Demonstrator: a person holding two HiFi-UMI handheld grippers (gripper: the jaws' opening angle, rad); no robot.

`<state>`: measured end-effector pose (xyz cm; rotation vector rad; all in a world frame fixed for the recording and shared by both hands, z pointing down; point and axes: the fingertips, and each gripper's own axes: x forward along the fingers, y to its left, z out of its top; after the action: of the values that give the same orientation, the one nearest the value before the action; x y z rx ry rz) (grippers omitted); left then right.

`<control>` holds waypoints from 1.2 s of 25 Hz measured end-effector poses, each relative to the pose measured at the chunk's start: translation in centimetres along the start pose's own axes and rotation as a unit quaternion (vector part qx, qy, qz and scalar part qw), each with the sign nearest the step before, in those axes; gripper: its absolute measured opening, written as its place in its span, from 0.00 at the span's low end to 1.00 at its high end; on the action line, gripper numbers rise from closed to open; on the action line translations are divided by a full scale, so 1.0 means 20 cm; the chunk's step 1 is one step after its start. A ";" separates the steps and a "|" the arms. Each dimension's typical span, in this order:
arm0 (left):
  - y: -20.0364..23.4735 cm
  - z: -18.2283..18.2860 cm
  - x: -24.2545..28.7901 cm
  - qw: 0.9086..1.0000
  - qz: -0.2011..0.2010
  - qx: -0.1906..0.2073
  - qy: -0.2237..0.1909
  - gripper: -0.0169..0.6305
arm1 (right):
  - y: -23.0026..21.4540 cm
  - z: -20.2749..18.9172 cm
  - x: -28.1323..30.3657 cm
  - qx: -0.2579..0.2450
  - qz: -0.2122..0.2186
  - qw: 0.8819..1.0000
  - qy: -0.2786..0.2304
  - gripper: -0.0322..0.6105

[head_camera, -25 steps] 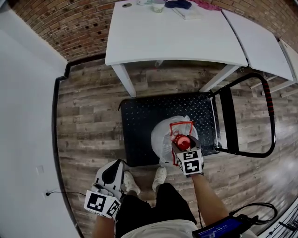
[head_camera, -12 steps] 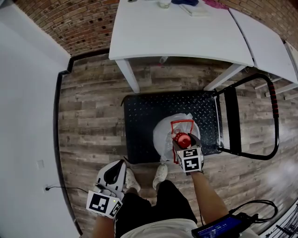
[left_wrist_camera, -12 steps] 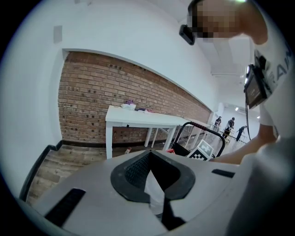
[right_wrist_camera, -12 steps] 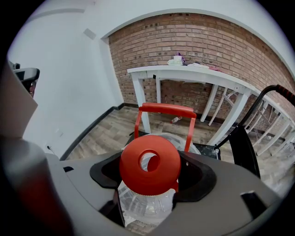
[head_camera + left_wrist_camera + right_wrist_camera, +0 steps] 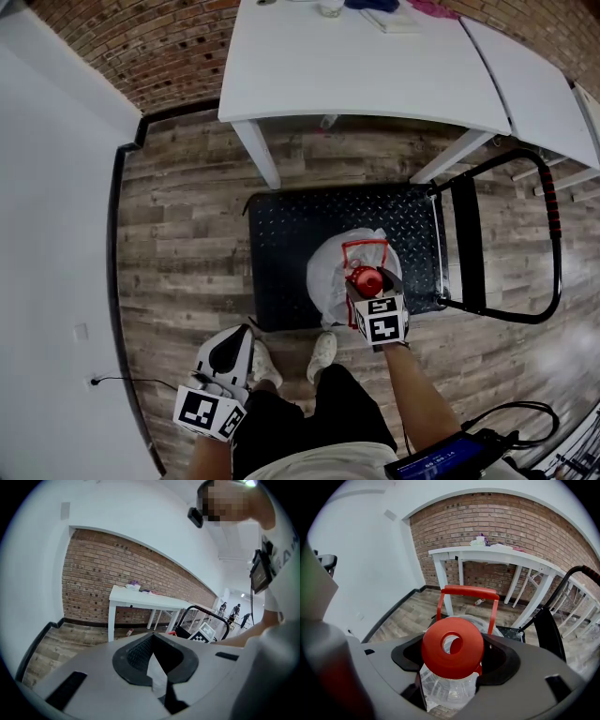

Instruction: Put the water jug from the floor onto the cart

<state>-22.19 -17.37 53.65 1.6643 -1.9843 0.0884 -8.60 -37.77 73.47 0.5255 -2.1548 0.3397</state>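
Observation:
A clear plastic water jug (image 5: 333,272) with a red cap (image 5: 452,647) and a red handle (image 5: 467,592) is held by its neck in my right gripper (image 5: 370,286), which is shut on it. The jug stands or hangs over the near right part of the black cart deck (image 5: 291,244); whether it rests on the deck I cannot tell. My left gripper (image 5: 223,361) is held low at the left by the person's leg, its jaws closed together with nothing between them (image 5: 154,667).
The cart's black push handle with a red grip (image 5: 548,202) stands at the right. A white table (image 5: 366,66) with small items stands beyond the cart, against a brick wall (image 5: 131,47). The person's white shoes (image 5: 322,350) are just before the cart's near edge. A white wall (image 5: 47,234) runs along the left.
The view shifted a little between one second ago and half a second ago. The jug and my right gripper stay at the same spot over the cart; the left gripper barely moved.

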 end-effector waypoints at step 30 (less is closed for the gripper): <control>0.01 0.34 -0.14 0.992 -0.102 0.049 -0.054 0.02 | 0.26 0.59 -0.92 0.008 -0.081 0.981 -0.176 0.55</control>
<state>-24.62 -17.46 46.61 1.9628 -1.9021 0.0210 -9.43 -33.59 51.49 0.8157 -2.4286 0.1841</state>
